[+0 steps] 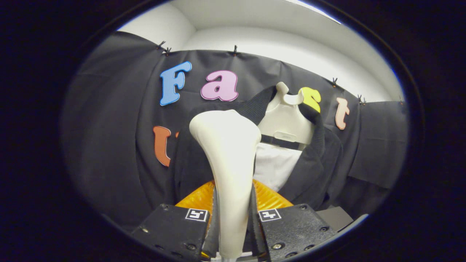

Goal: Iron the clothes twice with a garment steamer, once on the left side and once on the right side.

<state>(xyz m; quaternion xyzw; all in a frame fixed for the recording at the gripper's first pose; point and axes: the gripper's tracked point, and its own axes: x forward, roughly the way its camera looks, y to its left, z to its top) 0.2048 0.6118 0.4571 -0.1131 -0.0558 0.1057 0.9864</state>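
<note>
A cream-white garment steamer (pixel 229 156) stands upright between my fingers, its wide head up in front of the garment. My gripper (pixel 233 218) is shut on the steamer's handle, both black fingers (pixel 291 229) pressing its sides. Just beyond hangs a black jacket (pixel 316 160) with a ribbed collar, open at the front over a white lining (pixel 275 165). It hangs on a white plastic hanger (pixel 285 120). The steamer head covers the jacket's left front panel; whether it touches the cloth I cannot tell.
An orange ribbed part (pixel 269 196) sits behind the fingers at the steamer's base. Black cloth (pixel 105 145) forms the booth wall behind the jacket, with white wall and ceiling (pixel 276 32) above. A grey surface edge (pixel 336 216) lies to the right of the fingers.
</note>
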